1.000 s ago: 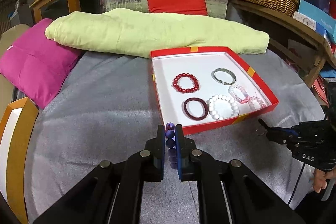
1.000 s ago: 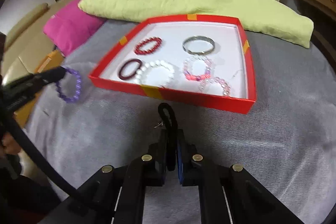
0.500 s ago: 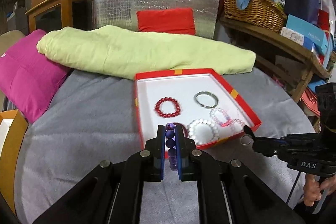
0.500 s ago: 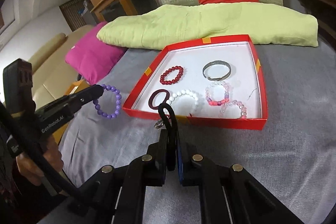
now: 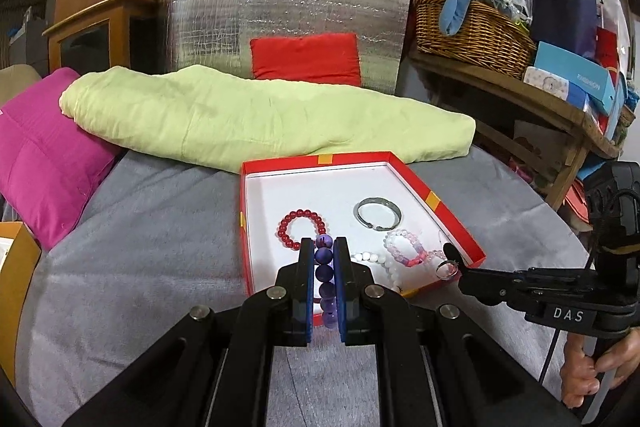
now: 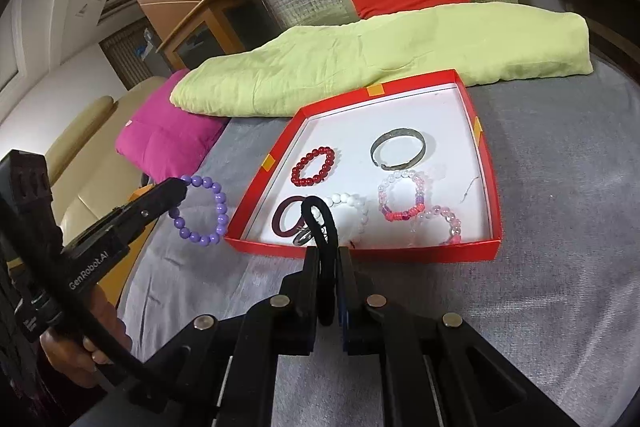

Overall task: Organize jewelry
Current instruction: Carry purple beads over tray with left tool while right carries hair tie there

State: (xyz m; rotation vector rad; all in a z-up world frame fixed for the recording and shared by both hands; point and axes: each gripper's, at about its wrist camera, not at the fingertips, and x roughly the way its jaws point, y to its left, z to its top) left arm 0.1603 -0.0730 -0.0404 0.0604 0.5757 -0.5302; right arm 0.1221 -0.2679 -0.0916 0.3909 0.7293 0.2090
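- The left claw [image 5: 324,259] is clenched on the purple bracelet [image 6: 202,211], held in the air beside the tray [image 6: 486,163].
- The right claw [image 6: 329,255] pinches a black cord [image 6: 320,215] with a ring [image 6: 303,237], near the tray's front edge.
- The beads look light, hard, slippery and stretchy; gripping across the strand suits them best.

Six bracelets [image 6: 313,166] lie in one red box [image 6: 486,163]; two more are held.

green blanket [image 5: 256,119], magenta cushion [image 5: 44,151], wicker basket [image 5: 472,39]
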